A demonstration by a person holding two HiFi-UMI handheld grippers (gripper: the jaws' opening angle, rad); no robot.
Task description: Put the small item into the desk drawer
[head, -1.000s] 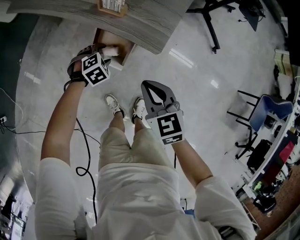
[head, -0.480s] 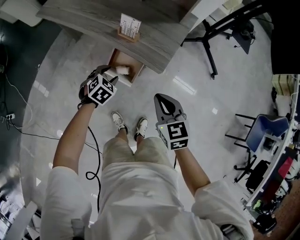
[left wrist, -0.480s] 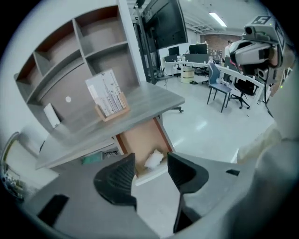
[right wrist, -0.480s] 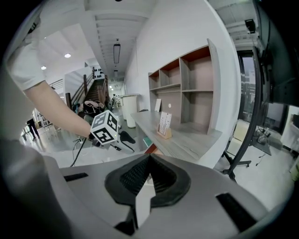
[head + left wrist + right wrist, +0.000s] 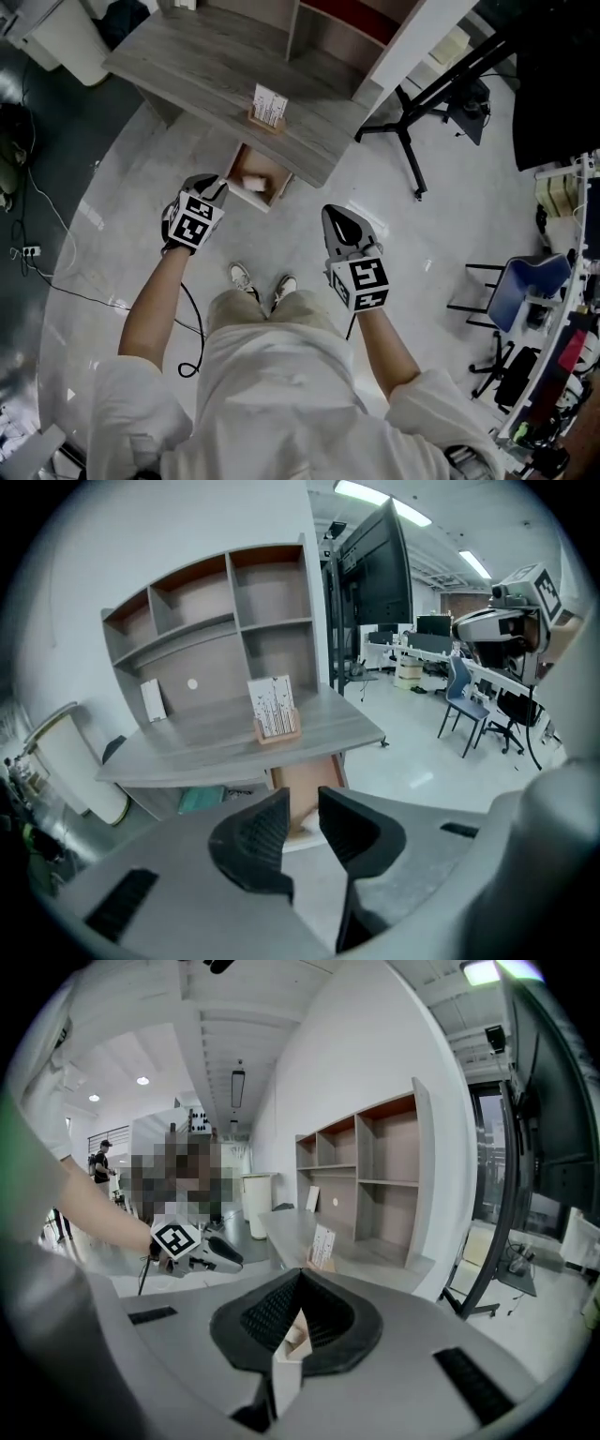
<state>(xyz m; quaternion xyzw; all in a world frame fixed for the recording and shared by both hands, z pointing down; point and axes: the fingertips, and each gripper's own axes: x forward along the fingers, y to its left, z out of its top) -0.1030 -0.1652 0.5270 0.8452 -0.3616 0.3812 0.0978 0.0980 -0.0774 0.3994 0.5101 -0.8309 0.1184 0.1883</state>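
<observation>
An open wooden drawer (image 5: 249, 187) juts out from under the grey desk (image 5: 206, 66). A small white item (image 5: 253, 182) lies inside it. My left gripper (image 5: 216, 187) hovers just left of the drawer's front, apart from it. Its jaws are closing, with a narrow gap and nothing between them. In the left gripper view the left gripper (image 5: 303, 803) points at the drawer (image 5: 307, 777) below the desk top (image 5: 225, 738). My right gripper (image 5: 335, 213) is shut and empty, held over the floor right of the drawer. The right gripper view shows its pads (image 5: 323, 1312) pressed together.
A wooden card holder (image 5: 268, 106) stands on the desk near its front edge. A shelf unit (image 5: 225, 630) rises behind the desk. A black stand (image 5: 412, 141) and a blue chair (image 5: 525, 277) are to the right. A cable (image 5: 192, 323) runs over the floor by my feet.
My left gripper has drawn back from the drawer, and the white item stays inside. The whole view has shifted, so desk and drawer sit lower in the frame.
</observation>
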